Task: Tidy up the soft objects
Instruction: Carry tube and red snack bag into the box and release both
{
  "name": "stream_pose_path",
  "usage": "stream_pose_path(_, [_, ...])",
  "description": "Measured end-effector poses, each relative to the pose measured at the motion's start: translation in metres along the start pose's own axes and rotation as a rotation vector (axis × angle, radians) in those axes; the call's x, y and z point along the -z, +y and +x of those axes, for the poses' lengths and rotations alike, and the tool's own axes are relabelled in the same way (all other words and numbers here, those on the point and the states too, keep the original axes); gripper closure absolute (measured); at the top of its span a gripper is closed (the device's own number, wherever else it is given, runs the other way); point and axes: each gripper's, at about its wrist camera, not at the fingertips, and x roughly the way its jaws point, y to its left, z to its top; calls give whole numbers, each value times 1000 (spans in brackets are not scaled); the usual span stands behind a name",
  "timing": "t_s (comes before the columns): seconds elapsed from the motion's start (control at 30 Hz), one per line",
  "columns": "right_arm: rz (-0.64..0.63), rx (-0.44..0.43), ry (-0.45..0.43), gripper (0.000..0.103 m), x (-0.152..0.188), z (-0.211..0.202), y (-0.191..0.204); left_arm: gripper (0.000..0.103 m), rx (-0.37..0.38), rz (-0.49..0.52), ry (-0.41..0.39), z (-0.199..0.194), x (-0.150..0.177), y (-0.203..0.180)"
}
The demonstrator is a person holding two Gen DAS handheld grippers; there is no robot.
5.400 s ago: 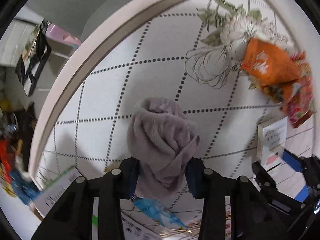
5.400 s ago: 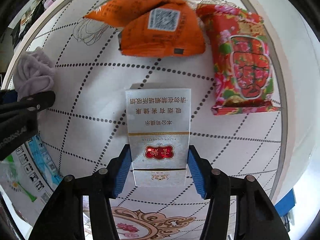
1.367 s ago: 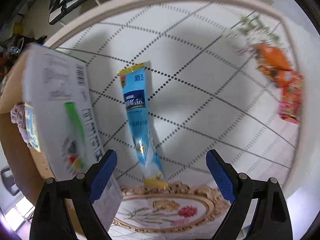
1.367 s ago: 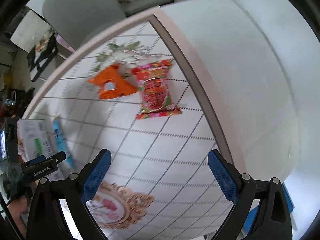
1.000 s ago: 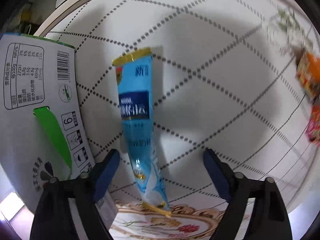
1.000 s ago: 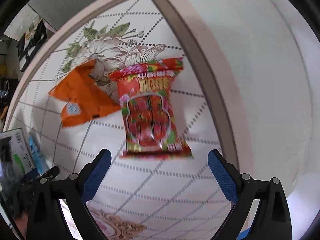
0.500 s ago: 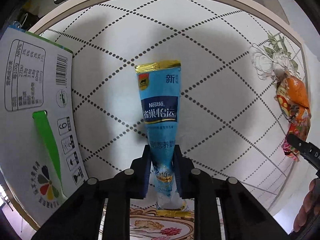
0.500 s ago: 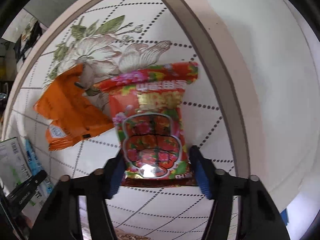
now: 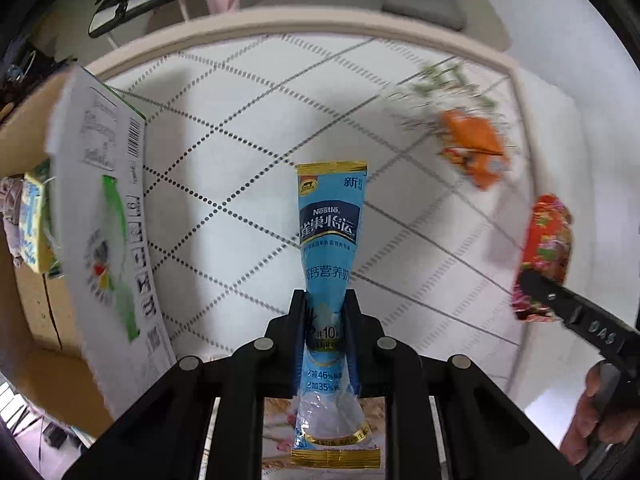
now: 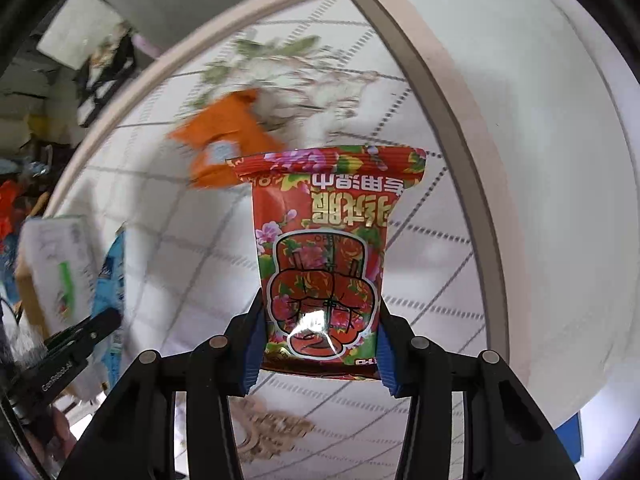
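Over a quilted white mat (image 9: 224, 152), the left gripper (image 9: 324, 312) pinches a blue sachet (image 9: 330, 240), the right gripper (image 10: 320, 332) a red packet (image 10: 324, 264); cluttered room beyond

The sachet (image 9: 329, 240) sits pinched between the jaws of the left gripper (image 9: 324, 320), raised over the table (image 9: 224, 128). Left of it stands a carton flap (image 9: 108, 216), with a box (image 9: 36, 308) behind that. Far right on the table lies a packet (image 9: 474, 146). Nearer, at the right, the right gripper (image 10: 320, 344) clamps the pouch (image 10: 326, 256), above the tabletop; the packet lies behind the pouch.
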Motion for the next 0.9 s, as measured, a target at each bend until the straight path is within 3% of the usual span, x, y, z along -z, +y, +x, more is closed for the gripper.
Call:
stream_pose_path(0.13, [-63, -60, -40, 54, 13, -35, 36, 88, 46, 14, -77, -48, 20, -14])
stream_pose_path(0.27, [-144, -122, -80, 54, 25, -73, 85, 88, 57, 13, -142, -91, 38, 4])
stream_pose_path(0.4, [-239, -159, -116, 54, 52, -103, 143, 88, 57, -9, -195, -132, 48, 45])
stream_pose_path(0.6, [-321, -182, -126, 54, 94, -117, 232, 88, 15, -23, -244, -171, 63, 118])
stream_pose_path(0.9, [-357, -171, -97, 54, 142, -87, 366, 88, -75, -39, -207, -176, 70, 245])
